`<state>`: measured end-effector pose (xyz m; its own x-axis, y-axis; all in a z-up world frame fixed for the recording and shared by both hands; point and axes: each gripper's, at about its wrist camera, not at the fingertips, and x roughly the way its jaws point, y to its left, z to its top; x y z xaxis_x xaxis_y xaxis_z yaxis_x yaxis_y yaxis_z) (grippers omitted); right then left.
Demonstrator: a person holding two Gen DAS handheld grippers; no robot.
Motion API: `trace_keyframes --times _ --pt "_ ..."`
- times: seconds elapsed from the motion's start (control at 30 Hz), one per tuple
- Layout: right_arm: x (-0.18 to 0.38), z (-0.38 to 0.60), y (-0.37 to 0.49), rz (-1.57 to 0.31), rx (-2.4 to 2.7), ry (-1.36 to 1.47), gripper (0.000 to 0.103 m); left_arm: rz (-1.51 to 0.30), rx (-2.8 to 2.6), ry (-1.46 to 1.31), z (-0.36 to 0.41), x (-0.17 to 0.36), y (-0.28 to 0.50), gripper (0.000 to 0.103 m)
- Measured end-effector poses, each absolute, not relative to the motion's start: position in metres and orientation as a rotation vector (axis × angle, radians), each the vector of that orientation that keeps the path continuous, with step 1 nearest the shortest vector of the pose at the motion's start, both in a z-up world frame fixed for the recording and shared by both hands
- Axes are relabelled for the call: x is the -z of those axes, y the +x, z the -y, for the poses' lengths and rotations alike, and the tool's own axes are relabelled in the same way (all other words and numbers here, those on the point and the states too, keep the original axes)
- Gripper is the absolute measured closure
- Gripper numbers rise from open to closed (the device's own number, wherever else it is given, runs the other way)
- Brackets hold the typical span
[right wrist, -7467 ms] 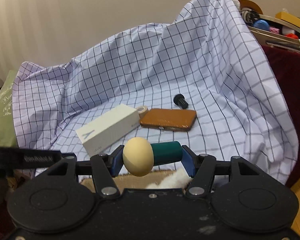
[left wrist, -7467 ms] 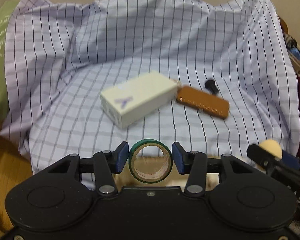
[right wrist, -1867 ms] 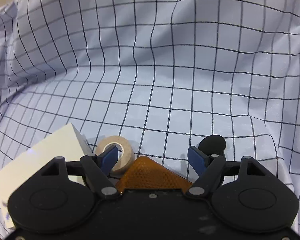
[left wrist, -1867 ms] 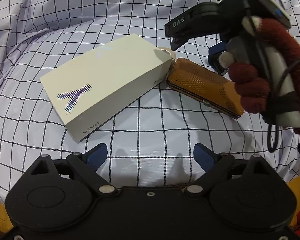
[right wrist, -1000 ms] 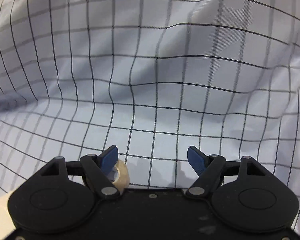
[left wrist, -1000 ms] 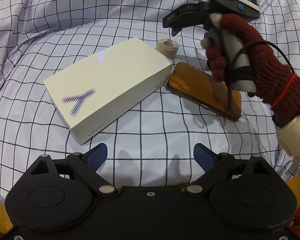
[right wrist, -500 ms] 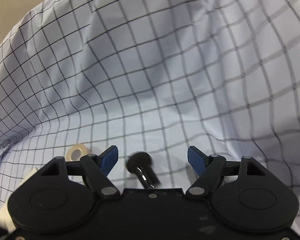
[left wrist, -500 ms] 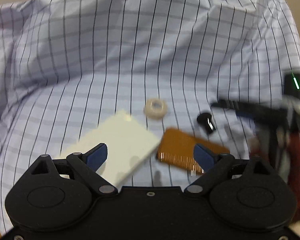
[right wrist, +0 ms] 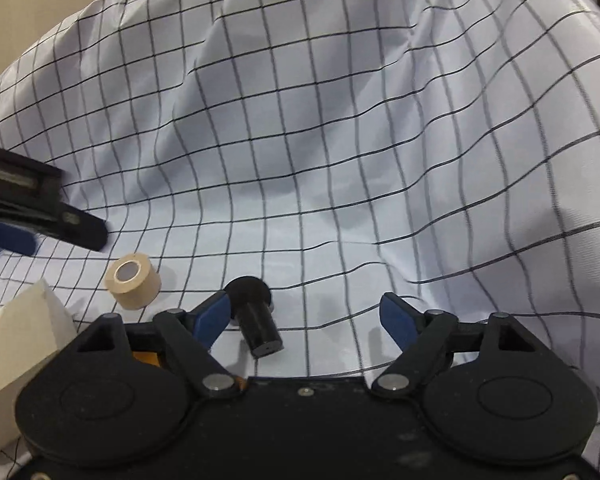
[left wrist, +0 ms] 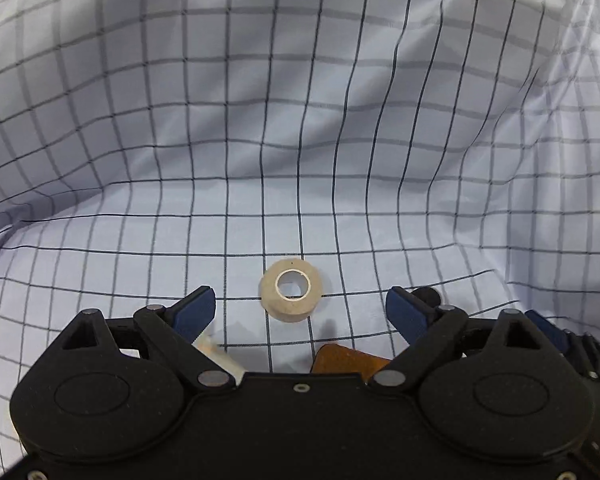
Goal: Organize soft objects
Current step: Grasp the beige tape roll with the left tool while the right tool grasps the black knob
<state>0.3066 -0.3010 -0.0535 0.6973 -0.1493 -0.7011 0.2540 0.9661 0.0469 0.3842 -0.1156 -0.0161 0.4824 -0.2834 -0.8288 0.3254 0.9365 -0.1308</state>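
Beige tape roll (left wrist: 292, 291) on the checked cloth (left wrist: 300, 140), just ahead of my left gripper (left wrist: 299, 313), roughly centred between its fingers.

Left jaws are spread and closing a little, pinching nothing; I'd come down straddling the roll and squeeze gently. My right gripper (right wrist: 306, 318) is empty, jaws opening, the black peg (right wrist: 256, 320) by its left finger. Only the right view shows that peg whole, and the white box (right wrist: 16, 344) beside the roll.
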Motion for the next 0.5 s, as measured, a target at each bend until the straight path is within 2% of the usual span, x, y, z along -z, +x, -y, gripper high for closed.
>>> trace_keyframes --times 0.17,0.37,0.5 --pt "0.062 0.3 0.323 -0.8 0.164 0.144 0.031 -1.046 0.351 0.076 0.128 0.037 0.399 0.02" --pt "0.074 0.291 0.346 -0.834 0.117 0.1 0.036 -1.088 0.33 0.087 0.135 0.056 0.415 0.021" --pt "0.083 0.287 0.361 -0.849 0.107 0.077 0.039 -1.112 0.328 0.084 0.138 0.065 0.424 0.029"
